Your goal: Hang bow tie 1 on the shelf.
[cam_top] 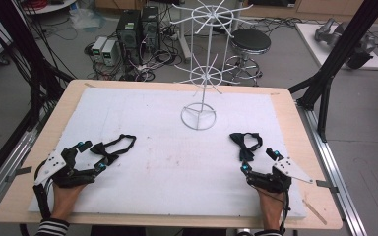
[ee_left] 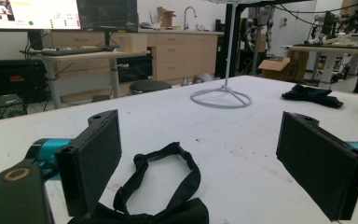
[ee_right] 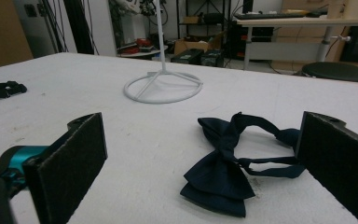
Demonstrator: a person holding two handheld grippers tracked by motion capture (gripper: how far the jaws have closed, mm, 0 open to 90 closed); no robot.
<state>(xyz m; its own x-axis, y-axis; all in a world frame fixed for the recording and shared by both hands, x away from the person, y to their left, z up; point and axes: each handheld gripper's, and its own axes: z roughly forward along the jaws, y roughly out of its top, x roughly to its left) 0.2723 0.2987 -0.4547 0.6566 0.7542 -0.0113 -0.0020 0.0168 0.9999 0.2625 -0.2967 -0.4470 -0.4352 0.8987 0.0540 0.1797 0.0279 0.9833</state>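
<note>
A black bow tie (cam_top: 110, 150) with its strap looped lies on the white mat (cam_top: 177, 162) at the left. My left gripper (cam_top: 92, 156) stands open over its knot end, and the left gripper view shows this bow tie (ee_left: 168, 186) between the wide-apart jaws of the gripper (ee_left: 205, 163). A dark navy bow tie (cam_top: 245, 142) lies at the right. My right gripper (cam_top: 260, 161) is open just behind it, and in the right gripper view that tie (ee_right: 223, 168) lies flat ahead of the gripper (ee_right: 205, 158), near the right jaw. Neither gripper holds anything.
A white wire display stand (cam_top: 198, 117) rises from a ring base at the mat's far middle, with spoked arms higher up. The mat covers most of a wooden table (cam_top: 59, 105). Beyond the table are a stool (cam_top: 250, 42), computer boxes and cables on the floor.
</note>
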